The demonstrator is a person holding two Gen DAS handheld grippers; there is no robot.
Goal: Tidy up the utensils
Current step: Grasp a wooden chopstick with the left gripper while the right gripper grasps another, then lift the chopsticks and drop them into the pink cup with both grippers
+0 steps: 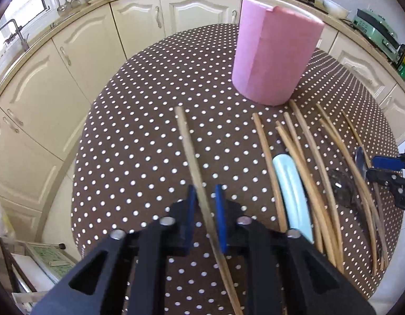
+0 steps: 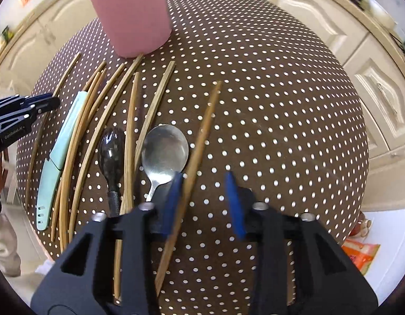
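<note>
Dotted brown counter (image 1: 139, 157) ringed by cream cabinets (image 1: 39, 99).
Chopsticks (image 2: 130, 120) are strewn below a pink cup (image 1: 276, 52); one chopstick (image 1: 196, 168) is pinched by left fingers (image 1: 220, 210); right fingers (image 2: 232, 197) are spread around another (image 2: 200, 144).

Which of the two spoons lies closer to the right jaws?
The silver spoon, its bowl beside the right gripper; the black spoon lies farther left.

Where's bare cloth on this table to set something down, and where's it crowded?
Free: the dotted cloth right of the lone chopstick out to the table edge, and the strip left of the other lone chopstick. Crowded: below the pink cup, where chopsticks, spoons and a pale knife lie.
</note>
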